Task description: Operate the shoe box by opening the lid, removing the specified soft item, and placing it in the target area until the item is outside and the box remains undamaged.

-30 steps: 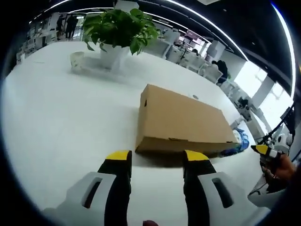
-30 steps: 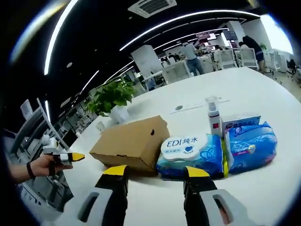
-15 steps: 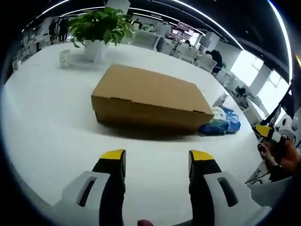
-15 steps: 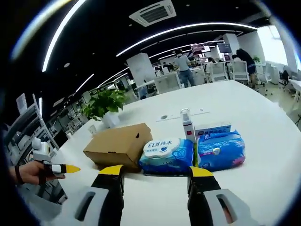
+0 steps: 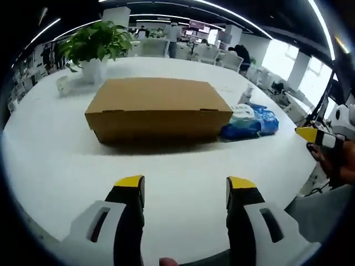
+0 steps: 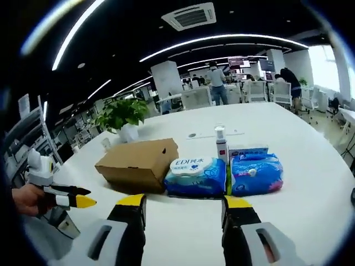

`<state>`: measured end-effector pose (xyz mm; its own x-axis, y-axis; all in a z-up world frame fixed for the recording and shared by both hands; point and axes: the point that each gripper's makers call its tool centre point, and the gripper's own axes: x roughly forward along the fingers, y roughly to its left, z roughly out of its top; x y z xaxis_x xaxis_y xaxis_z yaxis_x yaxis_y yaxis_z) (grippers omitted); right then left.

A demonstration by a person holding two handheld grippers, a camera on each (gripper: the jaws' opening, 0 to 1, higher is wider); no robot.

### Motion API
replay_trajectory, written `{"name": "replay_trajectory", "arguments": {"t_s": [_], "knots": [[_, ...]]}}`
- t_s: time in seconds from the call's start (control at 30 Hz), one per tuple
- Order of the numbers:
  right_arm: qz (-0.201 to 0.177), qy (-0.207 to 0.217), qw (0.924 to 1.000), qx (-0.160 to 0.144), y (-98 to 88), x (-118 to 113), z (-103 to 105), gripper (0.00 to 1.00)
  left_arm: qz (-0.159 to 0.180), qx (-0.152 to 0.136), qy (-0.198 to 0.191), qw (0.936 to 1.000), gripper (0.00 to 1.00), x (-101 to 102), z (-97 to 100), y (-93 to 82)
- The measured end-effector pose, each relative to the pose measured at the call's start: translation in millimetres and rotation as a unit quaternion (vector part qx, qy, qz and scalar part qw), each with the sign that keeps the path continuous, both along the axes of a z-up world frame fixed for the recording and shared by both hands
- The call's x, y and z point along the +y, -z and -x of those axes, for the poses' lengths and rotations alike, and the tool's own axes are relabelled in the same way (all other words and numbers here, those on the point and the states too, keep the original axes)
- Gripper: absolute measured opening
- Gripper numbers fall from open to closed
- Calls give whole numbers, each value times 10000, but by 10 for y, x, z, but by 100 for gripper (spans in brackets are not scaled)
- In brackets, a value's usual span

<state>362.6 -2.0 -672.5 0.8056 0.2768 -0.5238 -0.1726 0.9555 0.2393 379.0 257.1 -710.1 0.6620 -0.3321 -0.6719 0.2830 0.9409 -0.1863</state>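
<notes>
A closed brown cardboard shoe box (image 5: 156, 108) lies on the white table (image 5: 66, 160), its long side facing my left gripper (image 5: 185, 186), which stands open a little short of it with nothing between its yellow-tipped jaws. The right gripper view shows the same box (image 6: 138, 163) from its short end, to the left. My right gripper (image 6: 184, 203) is open and holds nothing, near two blue wet-wipe packs (image 6: 195, 176). The other gripper's yellow tip (image 6: 77, 200), in a hand, enters from the left; my right gripper's tip (image 5: 310, 134) shows at the right edge of the left gripper view.
A potted green plant (image 5: 91, 47) stands behind the box at the far left. Beside the box lie the blue wipe packs (image 5: 248, 120), a small white spray bottle (image 6: 221, 148) and a flat white-blue carton (image 6: 249, 151). Office chairs and people are far behind.
Both views have shifted with the hands: the left gripper has swung round to face the box's long side, and the right gripper view has moved slightly. The box stays closed.
</notes>
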Motion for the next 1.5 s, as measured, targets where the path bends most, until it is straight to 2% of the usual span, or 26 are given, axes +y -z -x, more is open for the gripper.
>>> {"name": "replay_trajectory", "arguments": {"t_s": [0.1,0.2,0.4,0.57,0.73,1.5], "knots": [[-3,41,10000,-20,5,12,-6,54,-52,-28,38,10000,58,33,-10,-7],[32,-19,9999,-117,-35,35,-30,54,69,-10,-126,9999,58,88,-22,6],[71,-140,9999,56,60,89,0,52,85,68,-159,9998,57,73,27,46],[82,-57,9999,83,77,68,-2,52,130,92,-224,9996,57,117,55,61],[67,-38,9997,243,162,88,47,53,196,89,-312,9993,57,145,49,62],[105,-34,9994,342,177,76,112,51,337,48,-309,9989,56,97,60,12]]}}
